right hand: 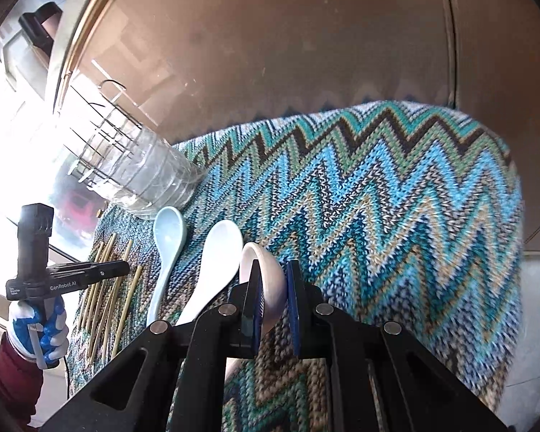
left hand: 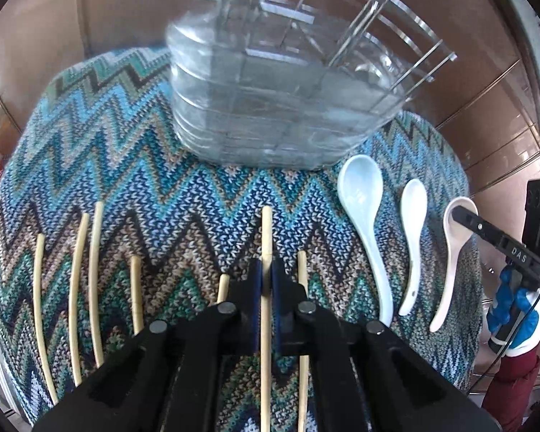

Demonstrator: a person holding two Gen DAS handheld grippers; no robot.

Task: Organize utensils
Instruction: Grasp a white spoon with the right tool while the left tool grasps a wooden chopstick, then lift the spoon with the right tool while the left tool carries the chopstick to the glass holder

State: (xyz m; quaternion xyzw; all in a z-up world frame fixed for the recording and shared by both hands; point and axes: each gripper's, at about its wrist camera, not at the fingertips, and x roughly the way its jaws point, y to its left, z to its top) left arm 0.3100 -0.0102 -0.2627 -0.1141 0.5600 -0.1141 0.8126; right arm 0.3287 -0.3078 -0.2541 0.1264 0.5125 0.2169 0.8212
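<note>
The left gripper has its two blue-padded fingers pinched together on a single pale wooden chopstick, which runs straight between the pads and pokes out beyond the fingertips. Just to the right of those fingers a second chopstick lies flat, and just to the left the tip of a short one shows beside the finger. Further left, four more chopsticks lie roughly parallel on a knitted zigzag cloth in blues, teal and tan.

Ahead of the left fingers, a clear plastic utensil holder with a wire insert stands on the cloth. To the right of the fingers lie a pale blue ceramic soup spoon and a smaller white ceramic spoon, side by side, bowls pointing away.

The right gripper has its fingers clamped on the bowl of a third, cream-white ceramic spoon, tilted onto its edge between the pads. Whether that spoon touches the cloth cannot be told. Left of these fingers lie the white spoon and then the blue one, with the holder beyond them.

A hand in a blue and white glove, with a dark red sleeve, grips the left gripper's handle.
</note>
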